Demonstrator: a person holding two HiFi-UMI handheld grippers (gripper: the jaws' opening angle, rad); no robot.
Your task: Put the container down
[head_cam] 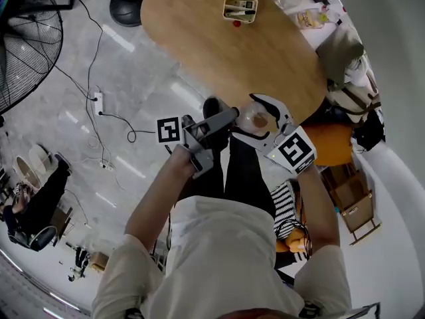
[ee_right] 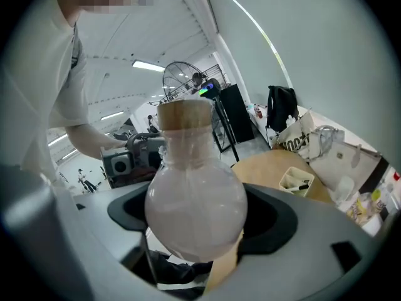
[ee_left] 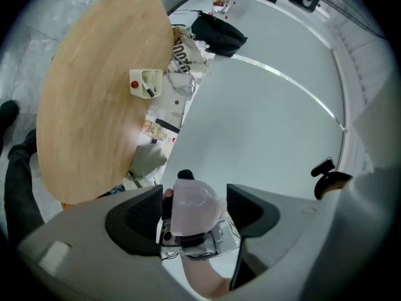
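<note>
Gripped by the bulb between both dark pads of the right gripper (ee_right: 199,217): a clear round-bellied glass container (ee_right: 195,199) with a tan stopper. Held in the air just off the near edge of the oval light-wood table (head_cam: 219,52). Faced from close by the left gripper (ee_left: 191,209), jaws parted, grasping nothing

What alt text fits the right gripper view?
The right tongs clamp a round clear glass container with a tan stopper, which fills the middle of the frame. Behind it are the person's left gripper and an oval wooden table carrying a small cream tray of pens.
</note>
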